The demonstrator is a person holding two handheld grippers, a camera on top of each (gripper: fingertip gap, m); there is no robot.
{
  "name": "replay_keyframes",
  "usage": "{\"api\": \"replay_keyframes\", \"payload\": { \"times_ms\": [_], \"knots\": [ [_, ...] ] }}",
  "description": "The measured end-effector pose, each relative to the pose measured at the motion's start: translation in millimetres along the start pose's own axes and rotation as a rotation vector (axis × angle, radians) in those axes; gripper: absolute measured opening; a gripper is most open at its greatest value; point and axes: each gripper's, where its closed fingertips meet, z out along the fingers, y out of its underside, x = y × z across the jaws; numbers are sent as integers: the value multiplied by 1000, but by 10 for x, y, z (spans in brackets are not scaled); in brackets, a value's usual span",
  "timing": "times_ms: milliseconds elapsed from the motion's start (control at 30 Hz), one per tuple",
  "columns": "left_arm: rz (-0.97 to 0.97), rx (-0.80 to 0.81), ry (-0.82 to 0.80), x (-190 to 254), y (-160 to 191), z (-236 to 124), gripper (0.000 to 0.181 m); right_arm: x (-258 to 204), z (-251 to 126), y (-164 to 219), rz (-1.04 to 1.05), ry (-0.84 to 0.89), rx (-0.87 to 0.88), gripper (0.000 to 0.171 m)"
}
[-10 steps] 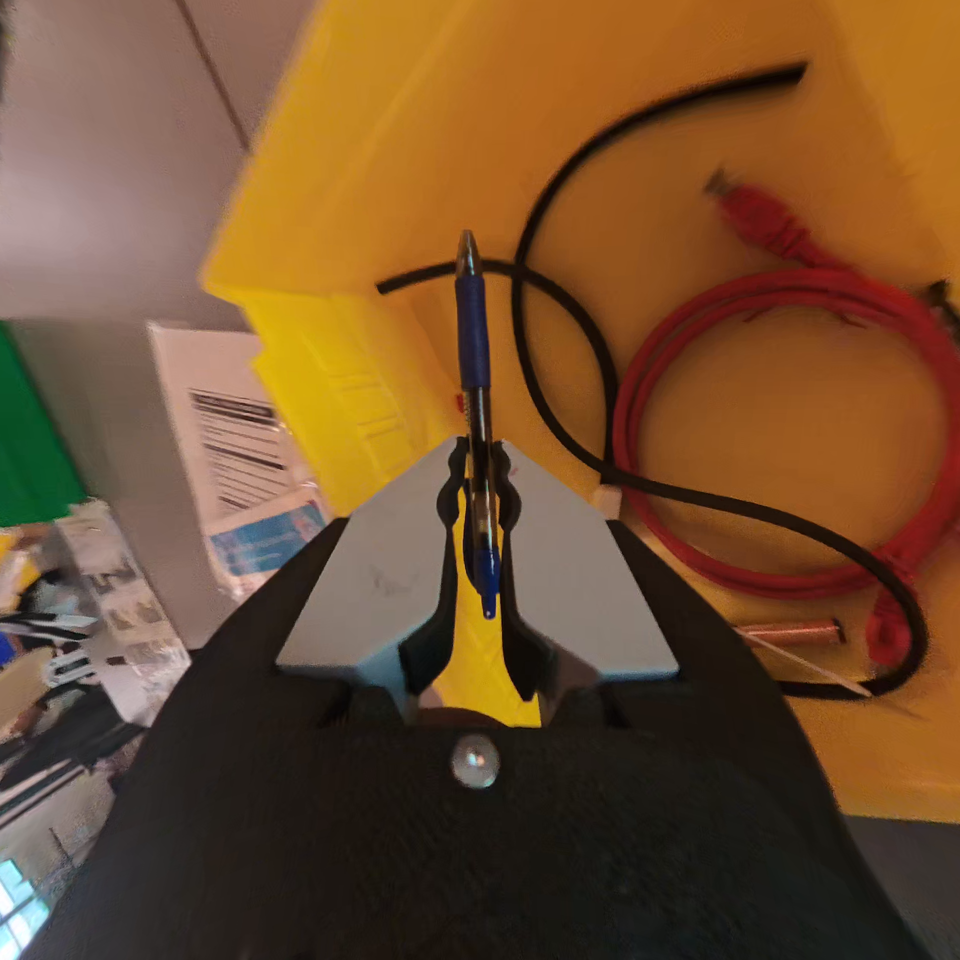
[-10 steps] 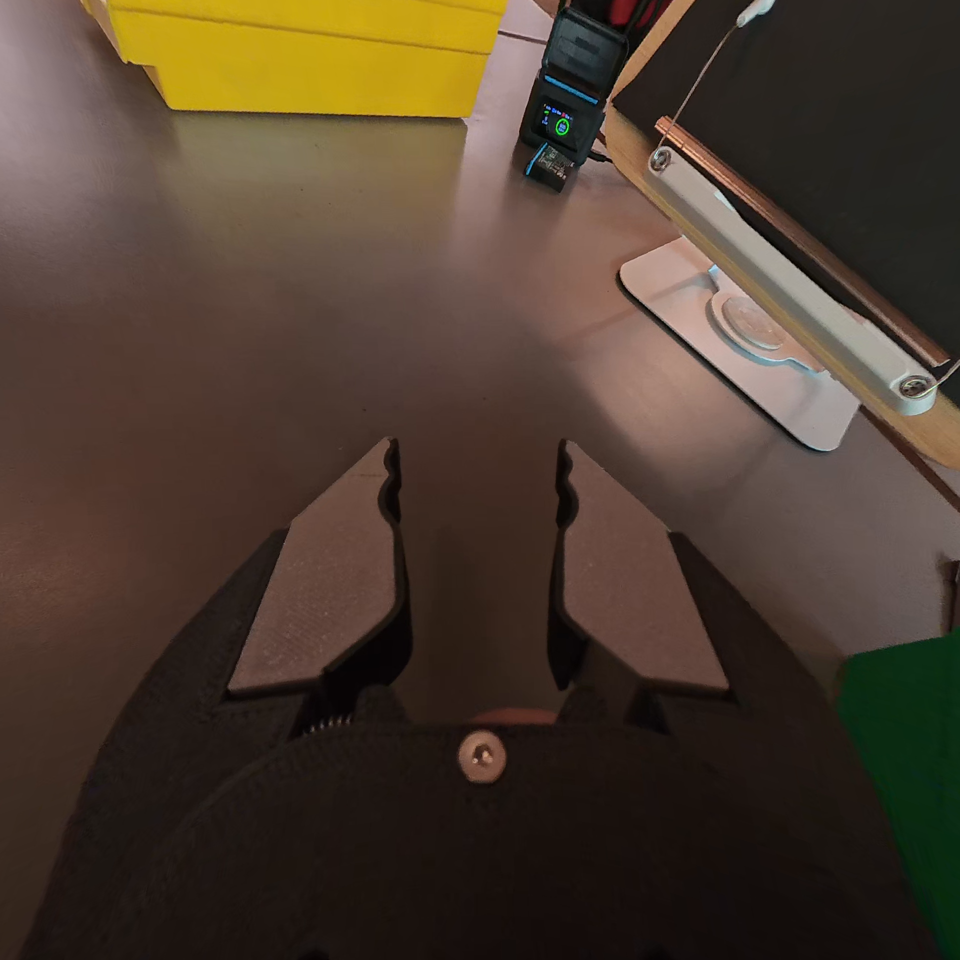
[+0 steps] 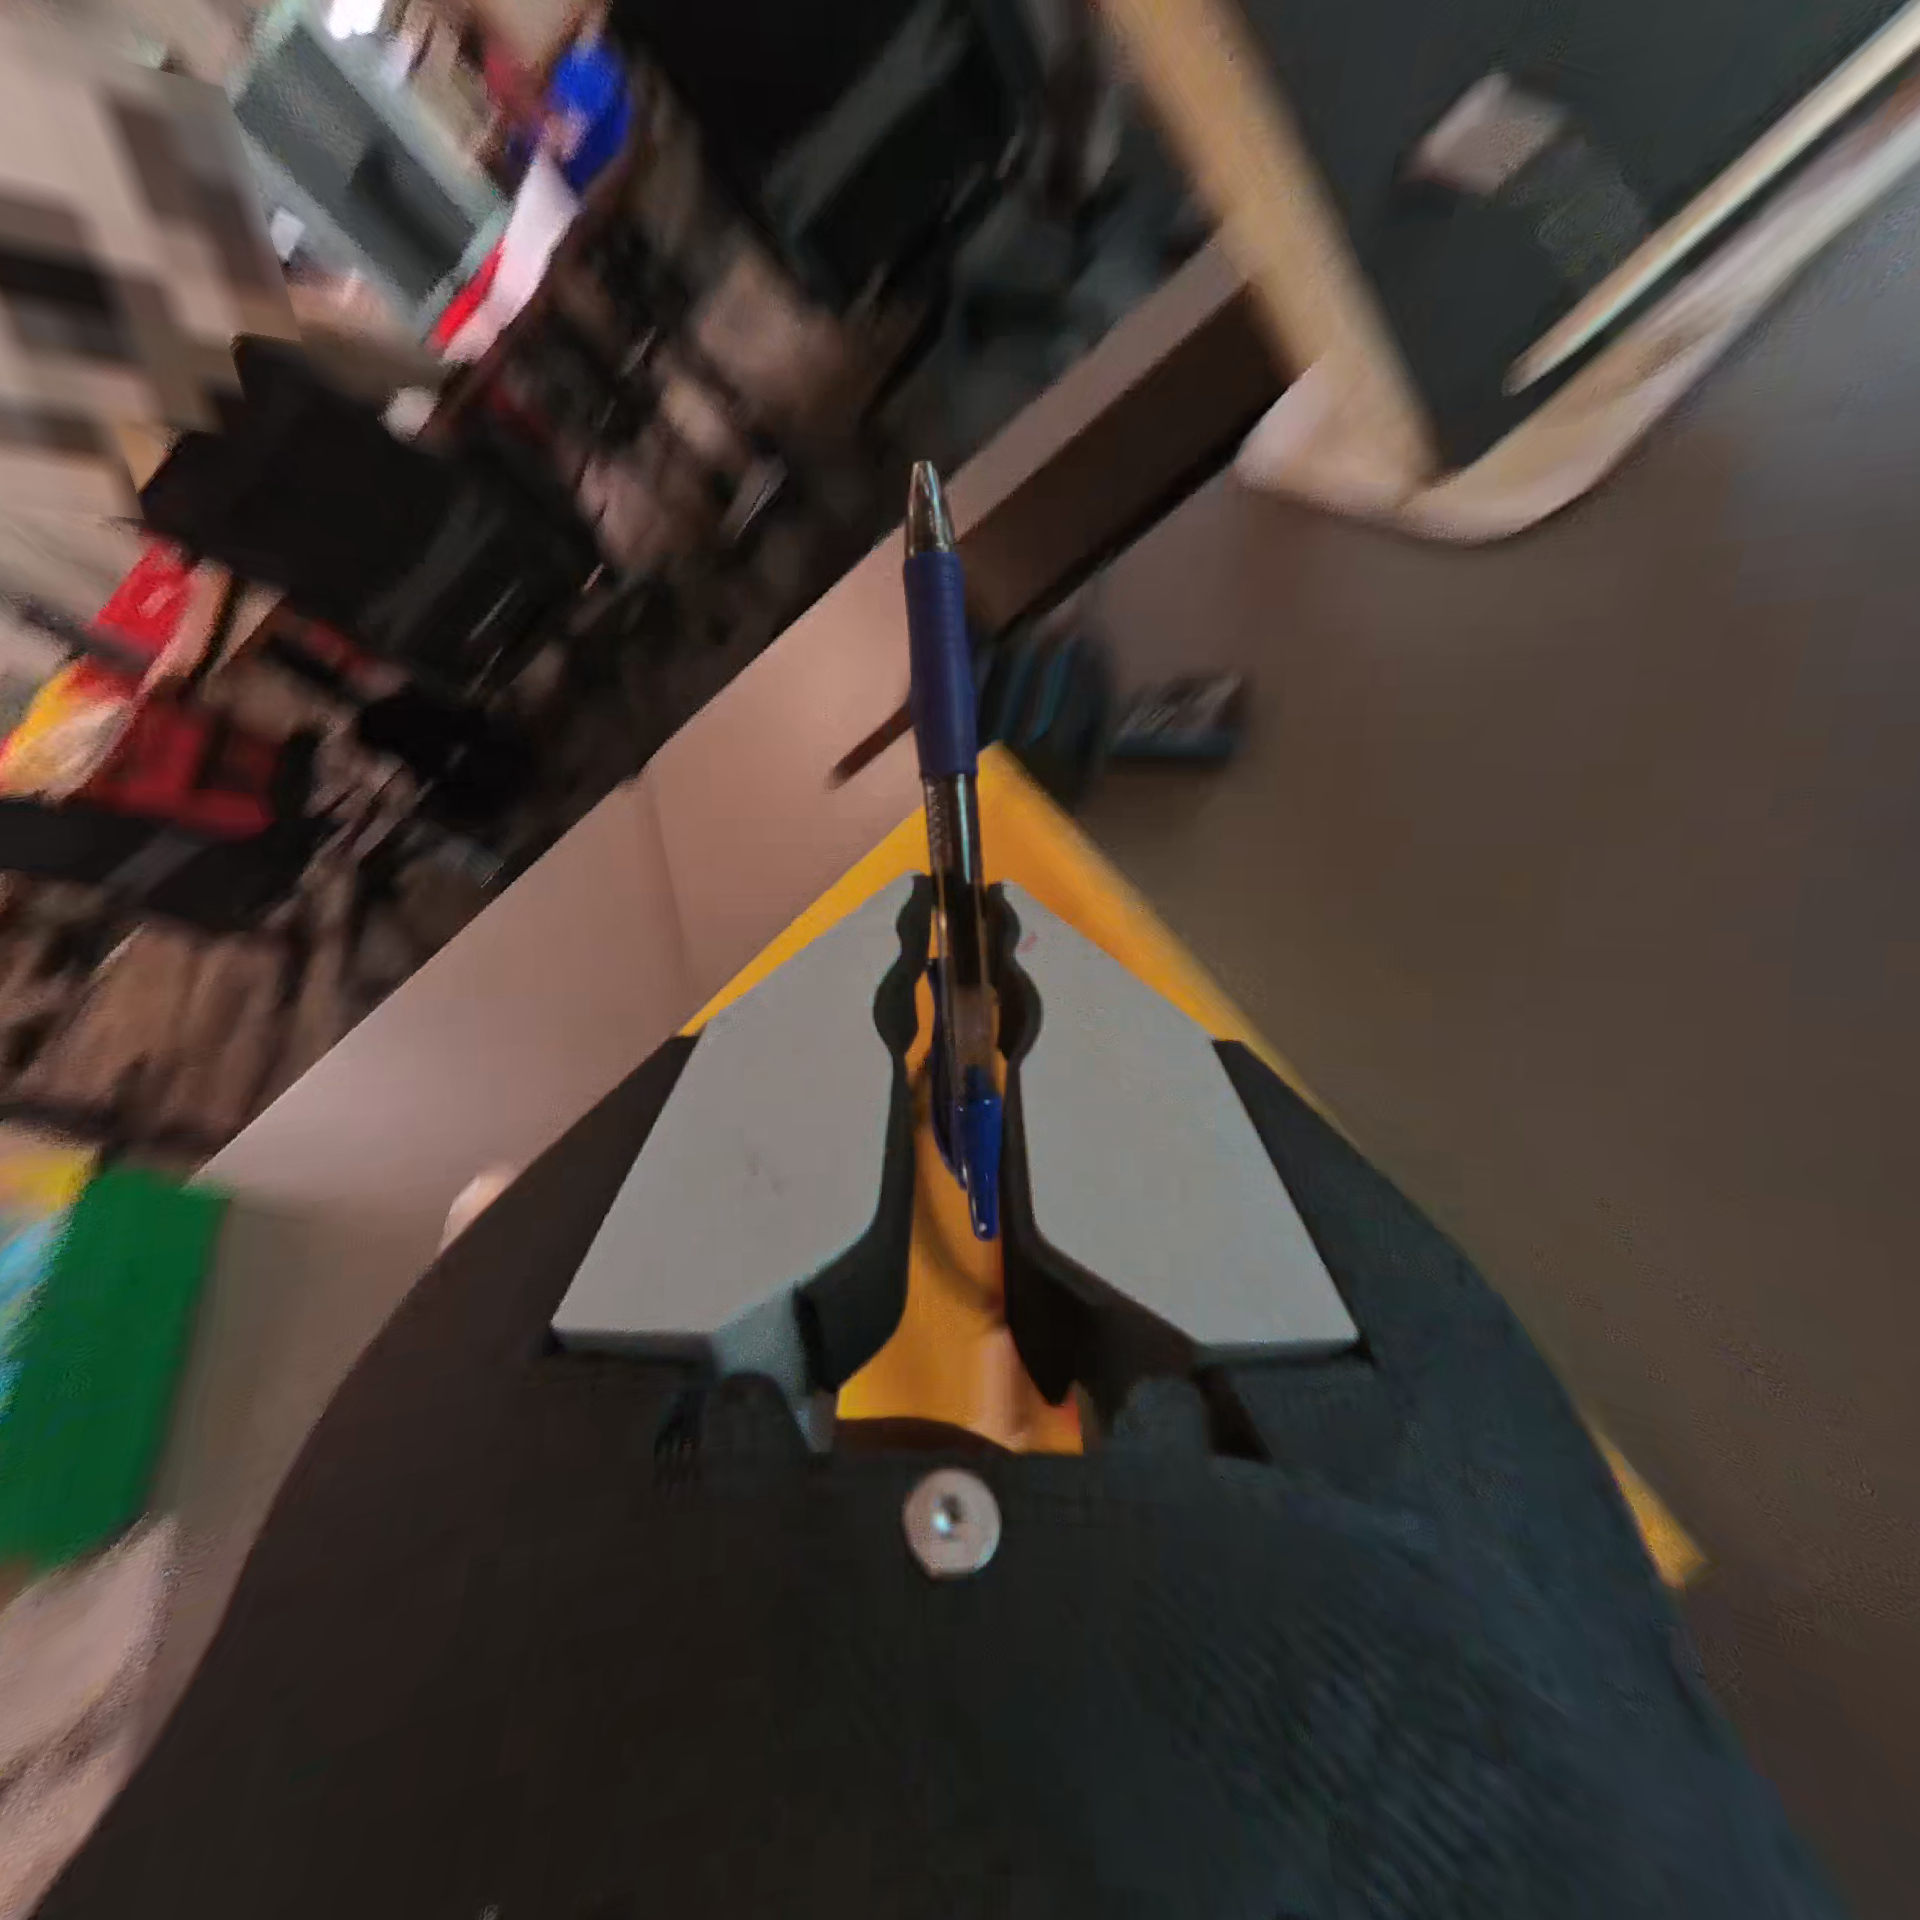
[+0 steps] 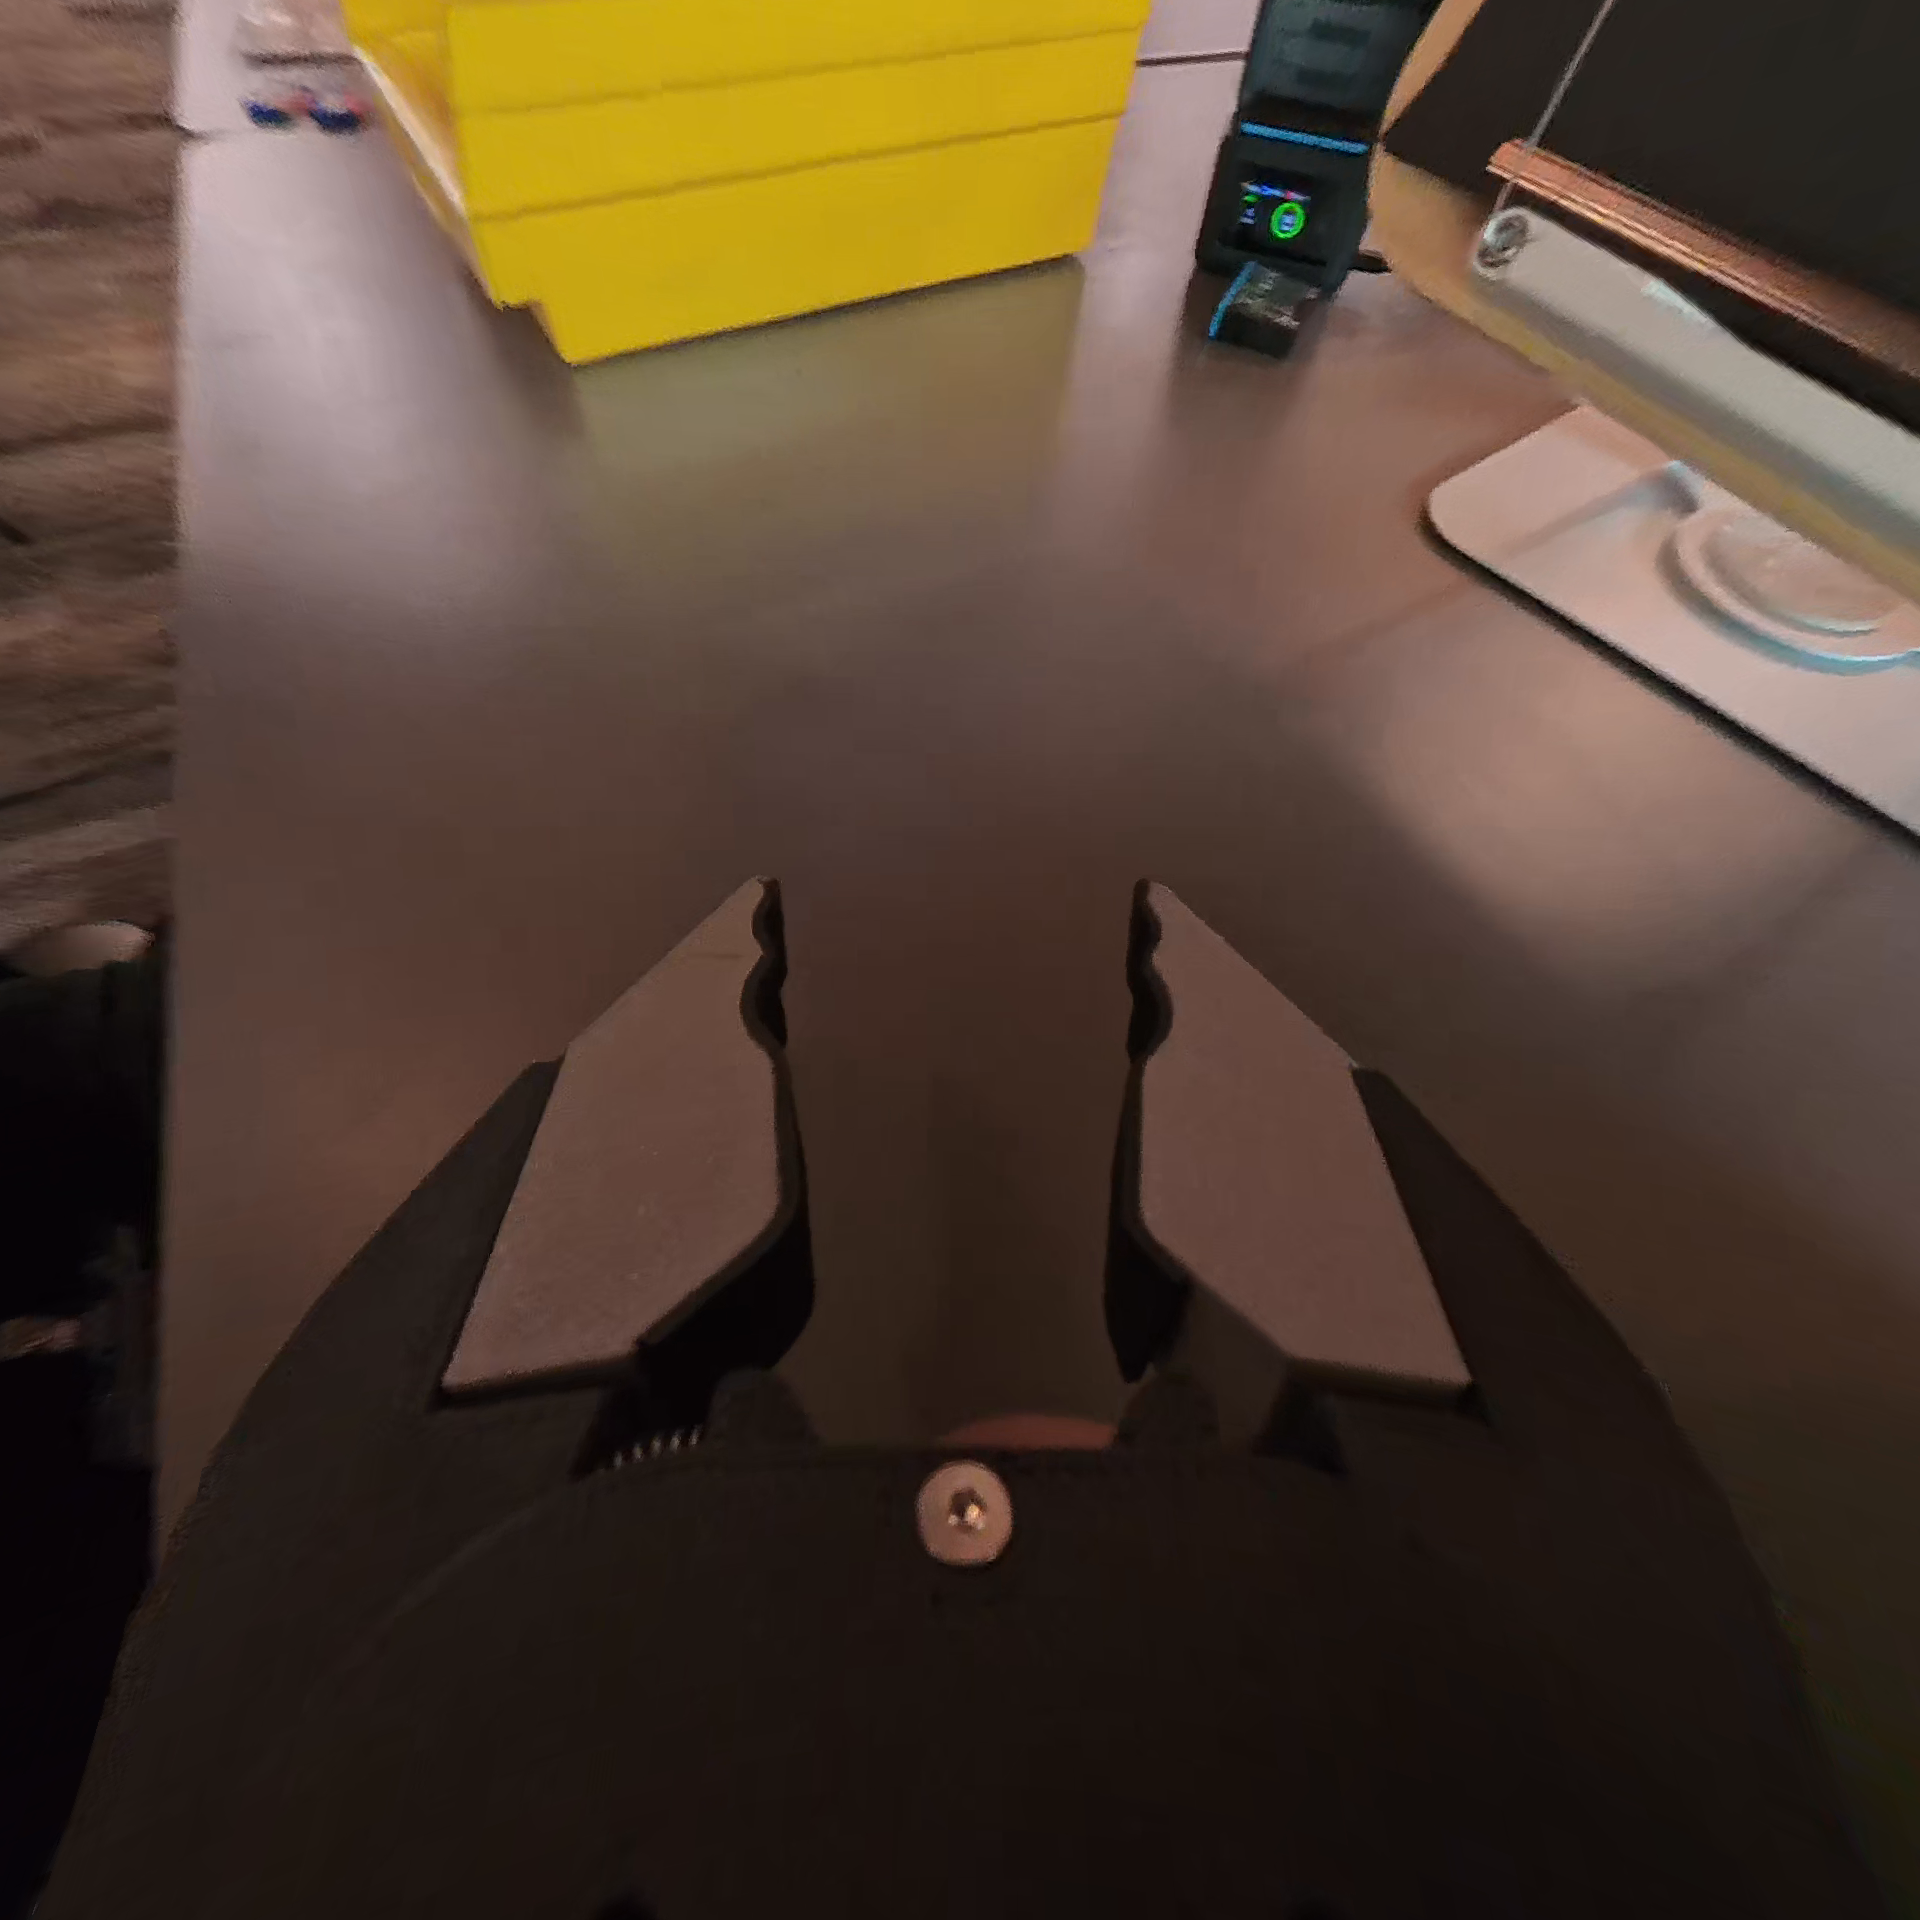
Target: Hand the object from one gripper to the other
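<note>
My left gripper (image 3: 956, 909) is shut on a blue pen (image 3: 940, 665). The pen has a blue grip and a clear barrel, and its metal tip points forward, away from me. It is held above a corner of the yellow bin (image 3: 1091, 873), raised off the table. My right gripper (image 4: 956, 904) is open and empty, low over the dark table (image 4: 935, 623). The yellow bin (image 4: 790, 177) stands ahead of it at the back. Neither gripper shows in the other's view.
A small black device with a lit screen (image 4: 1283, 208) stands right of the bin. A monitor stand with a silver base (image 4: 1662, 582) is at the right. A green object (image 3: 94, 1371) lies at the left. The left view's background is blurred clutter. The silver base (image 4: 1662, 582) sits 30 centimetres or so from the ends of my right fingers.
My left gripper has lifted and tilted up out of the yellow bin with the pen; the cables inside are out of view. My right gripper has moved back, staying open.
</note>
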Motion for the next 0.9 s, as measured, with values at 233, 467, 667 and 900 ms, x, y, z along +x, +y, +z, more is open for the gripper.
{"api": "replay_keyframes", "payload": {
  "times_ms": [233, 467, 667, 900],
  "knots": [
    [-277, 508, 681, 1887, -1130, -549, 7, -82, -208, -754, 110, -157, 242, 62],
    [-379, 582, 1096, 3087, -1388, -401, 8, 107, -468, -1284, 255, -354, 416, 57],
    [-381, 533, 1171, 3435, -1395, -115, 8, 288, -430, -1017, 313, -407, 411, 7],
    [-438, 393, 1162, 3532, -1160, 191, 33, 590, -331, -769, -61, 15, 304, 6]
  ]
}}
